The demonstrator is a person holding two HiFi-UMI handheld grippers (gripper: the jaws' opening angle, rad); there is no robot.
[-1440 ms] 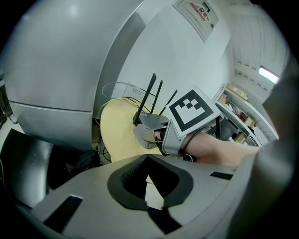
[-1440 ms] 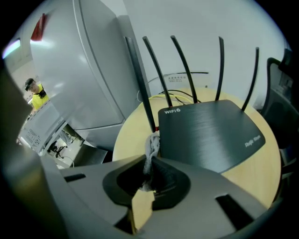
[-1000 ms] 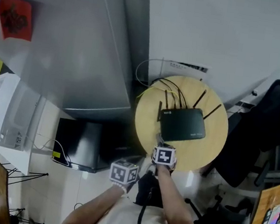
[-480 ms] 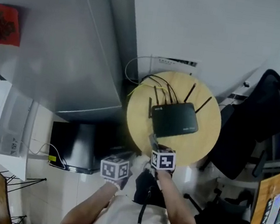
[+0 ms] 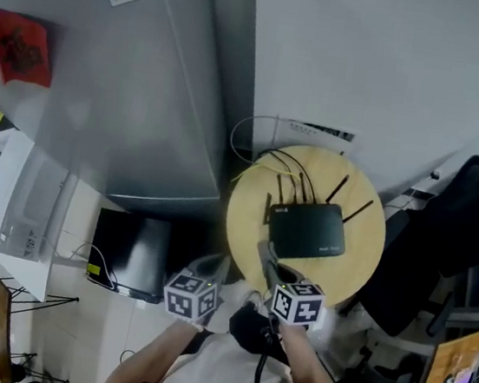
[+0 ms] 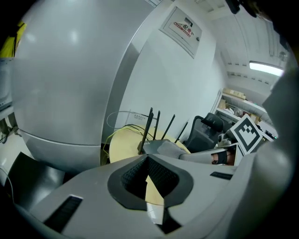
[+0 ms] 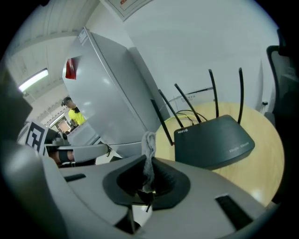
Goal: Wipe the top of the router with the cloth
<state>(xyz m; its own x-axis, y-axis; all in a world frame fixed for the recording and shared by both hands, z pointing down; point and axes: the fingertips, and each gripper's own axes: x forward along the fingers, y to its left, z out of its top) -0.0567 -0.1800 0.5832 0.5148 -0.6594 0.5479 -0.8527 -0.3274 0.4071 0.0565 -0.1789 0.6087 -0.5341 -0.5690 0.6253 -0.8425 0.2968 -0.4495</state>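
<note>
The black router lies flat on a round wooden table, its antennas raised at the back. It also shows in the right gripper view as a dark slab, a little ahead of the jaws. My right gripper hovers over the table's near edge, just short of the router, shut on a grey cloth that sticks up between its jaws. My left gripper hangs off the table's near-left side, shut with nothing in it. The router's antennas stand beyond it.
A tall grey cabinet stands close to the table's left. Cables run from the router to a wall socket. A black office chair is at the right. A black box sits on the floor at the left.
The head view has swung about. The right gripper now sits slightly further back from the router, nearer the table's front edge. The left gripper stays beside it.
</note>
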